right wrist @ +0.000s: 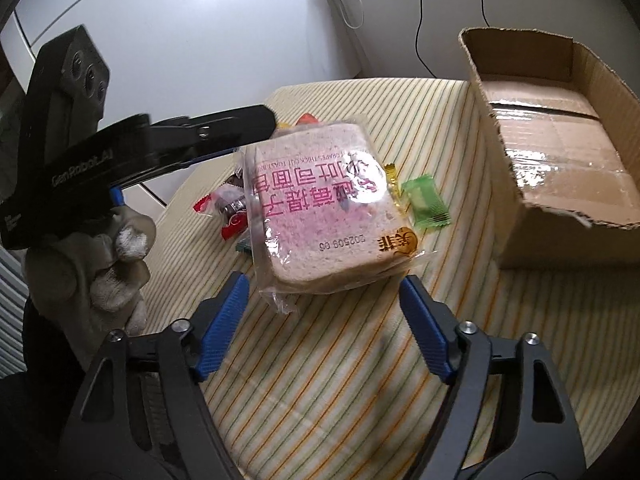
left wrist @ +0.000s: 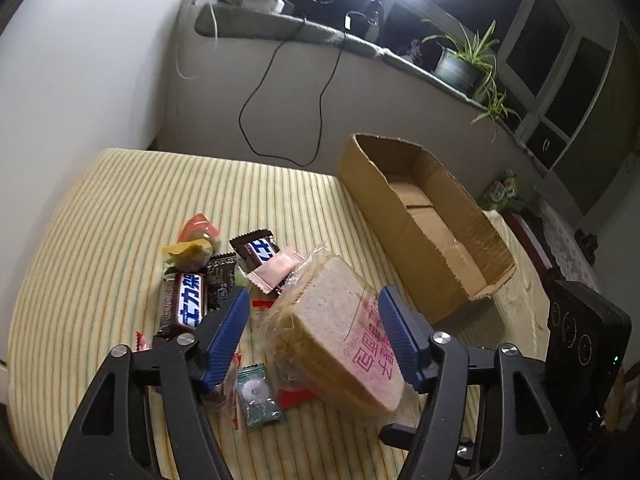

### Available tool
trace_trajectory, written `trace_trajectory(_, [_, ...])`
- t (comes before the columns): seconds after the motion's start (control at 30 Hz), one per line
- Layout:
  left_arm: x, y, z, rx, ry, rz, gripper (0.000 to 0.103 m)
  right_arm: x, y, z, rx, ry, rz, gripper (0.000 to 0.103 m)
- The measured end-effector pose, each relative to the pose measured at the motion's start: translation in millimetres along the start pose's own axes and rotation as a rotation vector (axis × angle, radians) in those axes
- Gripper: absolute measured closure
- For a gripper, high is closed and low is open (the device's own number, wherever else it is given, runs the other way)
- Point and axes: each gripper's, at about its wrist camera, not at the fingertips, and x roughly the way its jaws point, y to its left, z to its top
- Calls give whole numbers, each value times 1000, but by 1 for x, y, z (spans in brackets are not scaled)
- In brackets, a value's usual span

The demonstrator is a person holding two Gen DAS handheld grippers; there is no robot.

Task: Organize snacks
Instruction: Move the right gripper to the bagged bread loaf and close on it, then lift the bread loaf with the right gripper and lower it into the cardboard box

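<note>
A clear bag of sliced bread point(left wrist: 336, 320) with pink print lies tilted on a heap of small snacks. My left gripper point(left wrist: 313, 292) straddles it: the right pad sits at the bag's edge, the left pad stands a little off, so it is open. From the opposite side my right gripper point(right wrist: 324, 280) is open, its fingertips at the near edge of the bread point(right wrist: 320, 208). Around the bread lie chocolate bars point(left wrist: 184, 304), a pink sachet point(left wrist: 276, 270), a green sweet point(left wrist: 258, 400) and jelly cups point(left wrist: 192, 248). The open cardboard box point(left wrist: 400, 256) holds nothing.
Everything sits on a striped yellow cloth point(left wrist: 100, 240). The box point(right wrist: 560, 232) stands right of the heap. A gloved hand point(right wrist: 92, 272) holds the left gripper point(right wrist: 240, 124). A green wrapper point(right wrist: 426, 204) lies by the bread. Behind are a sill with a potted plant point(left wrist: 460, 64) and cables.
</note>
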Motion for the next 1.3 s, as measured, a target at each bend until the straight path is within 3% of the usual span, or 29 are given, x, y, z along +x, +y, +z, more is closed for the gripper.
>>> trace_trajectory(0.13, [8, 1, 1, 6, 31, 0, 50, 11, 1, 1, 0, 12, -1, 29])
trace_trajectory(0.3, [14, 2, 0, 29, 57, -1, 57, 19, 4, 4, 0, 13, -25, 35])
trace_trajectory(0.37, [14, 3, -1, 30, 62, -6, 58, 23, 2, 4, 8, 21, -28, 42])
trace_trajectory(0.7, [6, 0, -8, 46, 58, -9, 64, 22, -1, 2, 3, 13, -43, 52])
trace_trajectory(0.8, [1, -2, -11, 59, 50, 2, 65, 22, 2, 1, -8, 9, -49, 63])
trace_trajectory(1.3, [-33, -16, -13, 114, -35, 54, 69, 11, 18, -2, -110, -49, -84, 68])
